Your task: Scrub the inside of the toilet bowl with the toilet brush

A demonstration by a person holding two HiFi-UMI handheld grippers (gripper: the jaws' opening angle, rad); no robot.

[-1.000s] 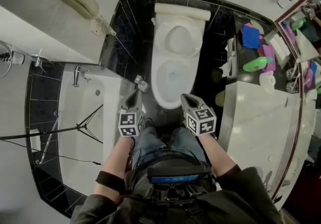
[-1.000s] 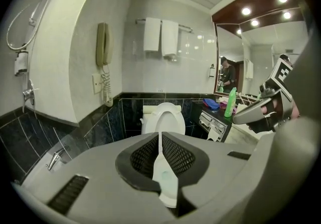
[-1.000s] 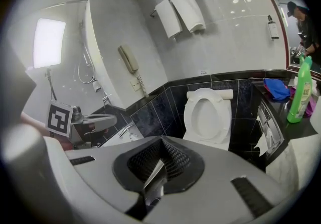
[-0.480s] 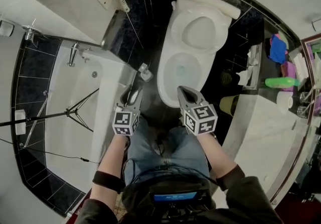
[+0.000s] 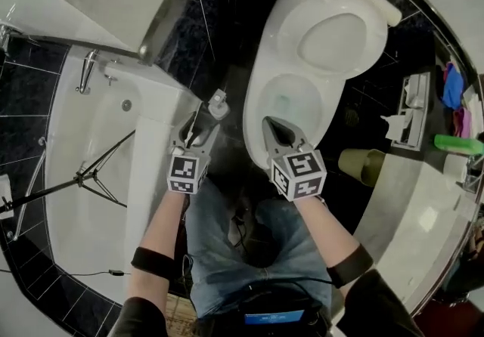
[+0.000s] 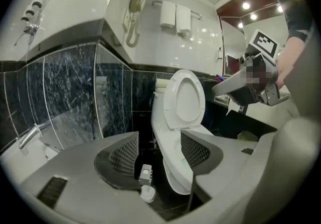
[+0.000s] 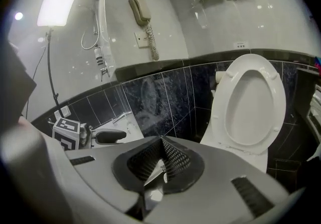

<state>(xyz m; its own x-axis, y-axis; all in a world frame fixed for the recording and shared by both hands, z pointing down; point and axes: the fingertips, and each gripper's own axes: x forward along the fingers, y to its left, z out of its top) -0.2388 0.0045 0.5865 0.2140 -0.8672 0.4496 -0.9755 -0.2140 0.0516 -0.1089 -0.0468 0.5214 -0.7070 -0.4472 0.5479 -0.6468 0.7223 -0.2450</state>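
toilet brush (image 5: 218, 106) stands beside the toilet bowl (image 5: 254, 118).

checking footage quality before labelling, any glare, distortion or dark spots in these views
Head view: evenly lit, but the wide lens bows the bathtub rim and toilet. Right gripper view: the light panel is blown out white, corners vignetted black. Left gripper view: ceiling spotlights flare, straight wall tiles curve.

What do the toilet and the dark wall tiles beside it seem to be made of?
The toilet looks like glazed ceramic: white, smooth, with soft highlights on the rim. The tiles look like polished marble or a marble-look tile: black with pale veins and glossy reflections. I cannot tell which.
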